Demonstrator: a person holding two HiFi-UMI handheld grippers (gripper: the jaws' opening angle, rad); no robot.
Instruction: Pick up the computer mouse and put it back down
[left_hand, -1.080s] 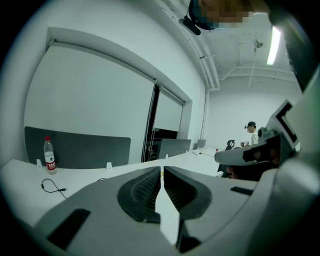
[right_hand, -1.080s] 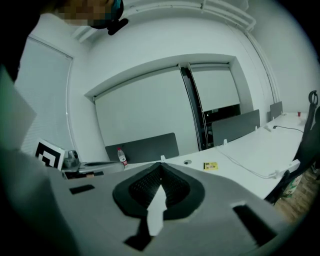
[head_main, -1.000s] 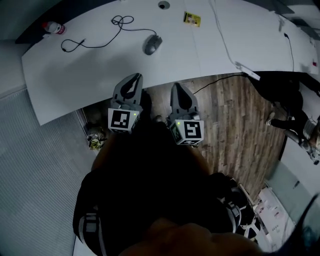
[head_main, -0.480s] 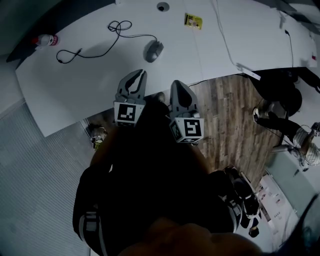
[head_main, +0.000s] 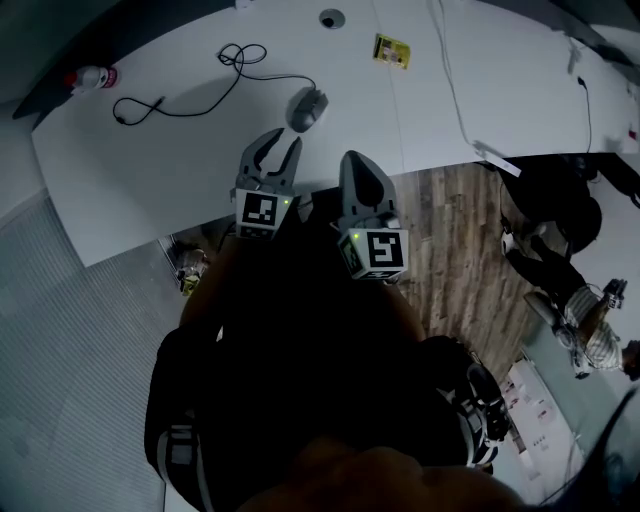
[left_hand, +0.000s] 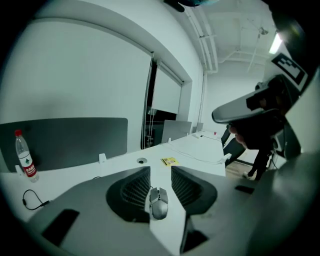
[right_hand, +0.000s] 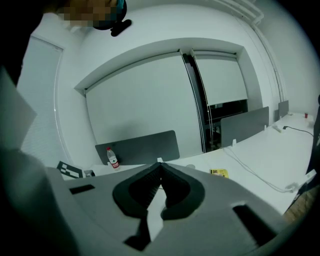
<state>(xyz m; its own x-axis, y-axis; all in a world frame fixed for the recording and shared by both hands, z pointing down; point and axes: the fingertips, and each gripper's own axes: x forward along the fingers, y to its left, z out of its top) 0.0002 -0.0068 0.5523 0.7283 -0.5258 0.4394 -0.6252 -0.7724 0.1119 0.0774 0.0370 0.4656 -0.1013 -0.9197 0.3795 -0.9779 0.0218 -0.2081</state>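
Head view puts the computer mouse (head_main: 308, 108) on the white counter (head_main: 140, 170), resting free on its base, with its cable (head_main: 200, 95) trailing off toward 9 o'clock in loose loops. It lies at about 1 o'clock from the left tongs (head_main: 278, 142), near but not touching. I read this as the start of the pick: the mouse sits within easy reach of the counter's near edge, nose pointing away, so the tongs can come at its two long sides from behind. The left tongs point along that line, and in the left gripper view the mouse is framed squarely in the gap between the pads, which I judge to be deliberate aiming. Their jaws have just been opening and stand partly apart, a modest gap with nothing pressed between them; the mouse appears just ahead of the tips, not yet gripped. The right tongs (head_main: 358, 160), at 3 o'clock of the left pair, are closed tip to tip on nothing and hang over the counter's edge, seemingly idle. A water bottle (head_main: 90, 76) and a yellow card (head_main: 392, 50) lie well apart from the mouse
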